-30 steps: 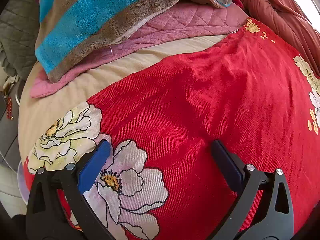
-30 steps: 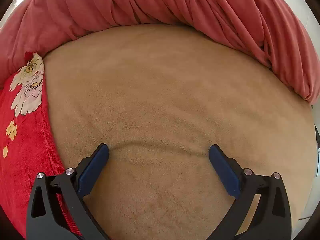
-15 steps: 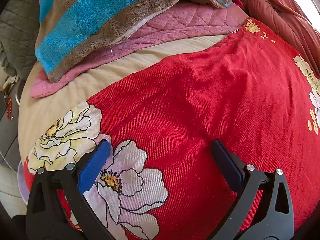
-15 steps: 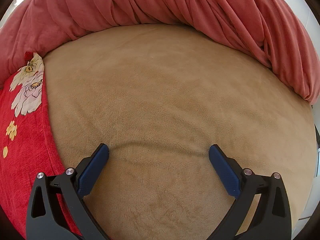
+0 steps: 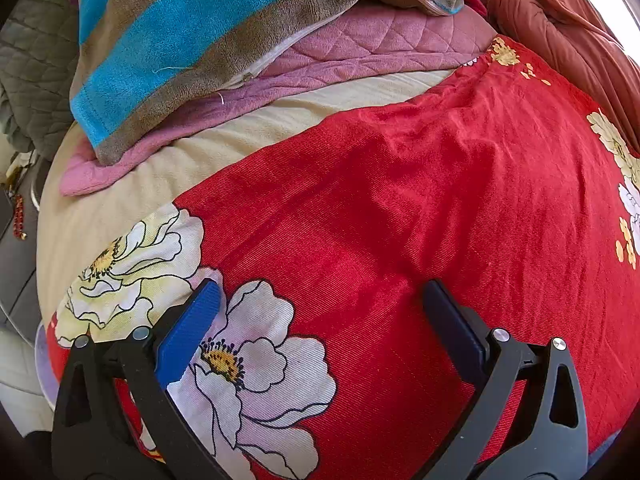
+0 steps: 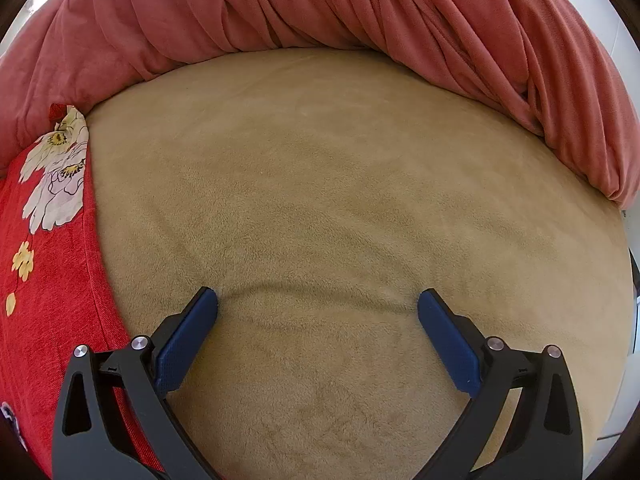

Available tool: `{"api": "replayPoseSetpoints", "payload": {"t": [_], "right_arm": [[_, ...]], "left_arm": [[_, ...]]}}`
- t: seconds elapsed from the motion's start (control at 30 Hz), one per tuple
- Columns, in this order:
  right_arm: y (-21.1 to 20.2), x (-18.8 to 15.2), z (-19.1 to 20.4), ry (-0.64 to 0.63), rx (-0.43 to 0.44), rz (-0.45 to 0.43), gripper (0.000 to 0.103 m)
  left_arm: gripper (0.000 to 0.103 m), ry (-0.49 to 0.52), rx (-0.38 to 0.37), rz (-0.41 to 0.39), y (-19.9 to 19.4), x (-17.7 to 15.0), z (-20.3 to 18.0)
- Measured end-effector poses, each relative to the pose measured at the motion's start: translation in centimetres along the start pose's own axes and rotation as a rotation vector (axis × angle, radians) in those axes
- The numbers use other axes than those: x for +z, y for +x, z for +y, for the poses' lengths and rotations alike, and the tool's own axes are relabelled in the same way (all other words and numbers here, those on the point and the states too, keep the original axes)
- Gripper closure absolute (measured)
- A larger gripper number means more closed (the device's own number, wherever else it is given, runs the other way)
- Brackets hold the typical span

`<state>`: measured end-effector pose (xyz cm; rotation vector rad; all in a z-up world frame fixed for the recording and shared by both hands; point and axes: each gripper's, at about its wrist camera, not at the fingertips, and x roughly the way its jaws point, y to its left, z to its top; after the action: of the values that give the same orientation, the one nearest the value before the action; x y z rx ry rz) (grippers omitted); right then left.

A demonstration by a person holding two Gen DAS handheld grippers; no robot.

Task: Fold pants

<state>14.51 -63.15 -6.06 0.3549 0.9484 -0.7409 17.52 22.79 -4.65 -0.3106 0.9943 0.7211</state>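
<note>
The pants are red corduroy with large white and yellow flowers, lying flat on a tan plush surface. My left gripper is open and empty, hovering right over the pants near a flowered corner. In the right wrist view the pants' right edge runs down the left side. My right gripper is open and empty over the bare tan surface, to the right of the pants.
A blue and brown striped blanket lies on a pink quilted cover beyond the pants. A bunched rust-red cloth rims the far edge, also visible in the left wrist view. A grey quilted item sits at far left.
</note>
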Motion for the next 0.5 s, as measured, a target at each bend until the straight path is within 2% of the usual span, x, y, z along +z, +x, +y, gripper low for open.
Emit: {"api": "replayPoseSetpoints", "payload": {"t": [0.5], "right_arm": [[-0.06, 0.03, -0.05, 0.0, 0.0, 0.0, 0.004]], "left_arm": [[0.008, 0.0, 0.0, 0.0, 0.02, -0.06, 0.01]]}}
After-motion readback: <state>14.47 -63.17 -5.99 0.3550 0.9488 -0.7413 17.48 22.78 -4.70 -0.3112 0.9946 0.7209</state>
